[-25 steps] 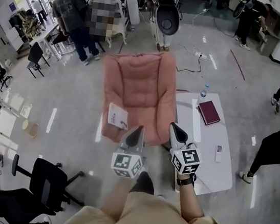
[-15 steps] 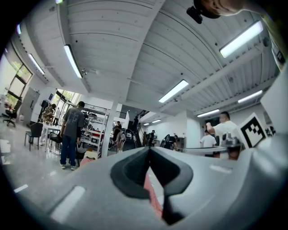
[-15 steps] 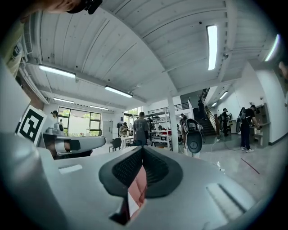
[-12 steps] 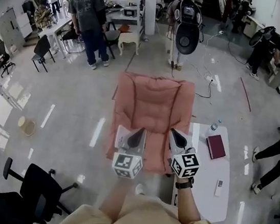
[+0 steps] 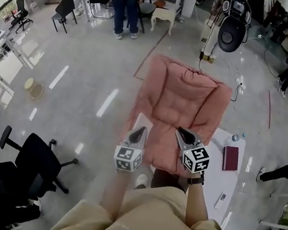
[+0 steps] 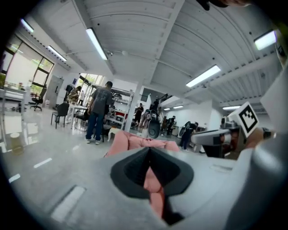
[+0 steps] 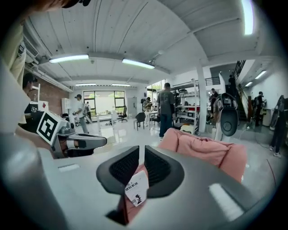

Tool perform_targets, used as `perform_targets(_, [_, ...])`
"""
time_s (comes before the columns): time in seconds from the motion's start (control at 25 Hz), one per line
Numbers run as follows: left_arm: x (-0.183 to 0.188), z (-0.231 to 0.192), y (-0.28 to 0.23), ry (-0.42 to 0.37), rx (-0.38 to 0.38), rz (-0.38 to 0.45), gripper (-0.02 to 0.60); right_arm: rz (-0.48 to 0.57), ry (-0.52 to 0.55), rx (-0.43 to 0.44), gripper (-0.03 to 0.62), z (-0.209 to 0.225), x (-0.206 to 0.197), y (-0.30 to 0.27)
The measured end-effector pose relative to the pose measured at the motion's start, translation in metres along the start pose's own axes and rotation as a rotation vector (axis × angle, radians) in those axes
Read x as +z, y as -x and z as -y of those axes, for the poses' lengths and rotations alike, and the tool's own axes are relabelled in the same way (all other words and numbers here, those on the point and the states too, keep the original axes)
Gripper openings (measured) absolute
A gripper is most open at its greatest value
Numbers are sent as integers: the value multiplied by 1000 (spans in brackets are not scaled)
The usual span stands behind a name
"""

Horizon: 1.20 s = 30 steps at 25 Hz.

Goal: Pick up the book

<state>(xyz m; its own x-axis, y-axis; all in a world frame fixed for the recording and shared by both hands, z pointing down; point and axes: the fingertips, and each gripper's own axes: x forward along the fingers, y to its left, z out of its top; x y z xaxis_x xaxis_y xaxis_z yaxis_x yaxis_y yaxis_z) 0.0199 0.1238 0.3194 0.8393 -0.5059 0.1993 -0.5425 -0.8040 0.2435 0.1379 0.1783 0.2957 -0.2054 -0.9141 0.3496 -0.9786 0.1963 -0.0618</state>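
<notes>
just beyond left gripper (image 5: pixel 139 131), white book (image 5: pixel 143 119)

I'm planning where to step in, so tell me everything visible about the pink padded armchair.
The pink padded armchair looks like soft quilted fabric in salmon pink, with a stitched seat, a backrest and puffy raised sides. It stands upright on the glossy grey floor, its front towards the person. A white book lies on its front left edge, partly behind the left gripper. A white low table stands close along its right side; whether they touch is unclear.
</notes>
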Motion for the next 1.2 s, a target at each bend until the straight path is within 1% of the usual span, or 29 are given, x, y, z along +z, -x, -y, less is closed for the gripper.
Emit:
perform_targets(0.24, [-77,-64,1,131,129,-135,2,-170,15,156,46,-2,-56,-90])
perform_targets(0.32, [-102,-82,-1,173,169,-177,6,-221,15,210,58,-3,-73,-121])
perform_targets(0.44, [-144,-94,-4,246,223,-245,28,-300,38,293,82,0,-105,-154])
perform_targets(0.52, [-170,-95,-9,307,253,-276,43,-372,86,364,89,2,-134,-171])
perform_targets(0.6, [-191,-101,-18,374,259,-281,68,-459,146,449,99,1,-167,-191])
perform_targets(0.64, [-202,-106,-25,405,258,-280,85,-501,168,489,121,0,-184,-203])
perform_targets(0.72, [-224,-115,-40,455,266,-291,135,-566,183,561,159,-1,-215,-224])
perform_targets(0.8, [-248,-121,-50,484,284,-319,163,-617,173,616,176,-3,-246,-239])
perform_targets(0.88, [-273,-127,-56,515,304,-360,195,-682,169,655,184,-4,-275,-249])
perform_targets(1.0, [-309,-139,-65,577,342,-406,249,-768,204,704,247,1,-312,-263])
perform_targets(1.08, [-333,-147,-71,621,371,-424,268,-794,214,737,259,9,-332,-275])
perform_targets(1.2, [-367,-159,-82,684,398,-434,284,-802,222,776,311,23,-355,-301])
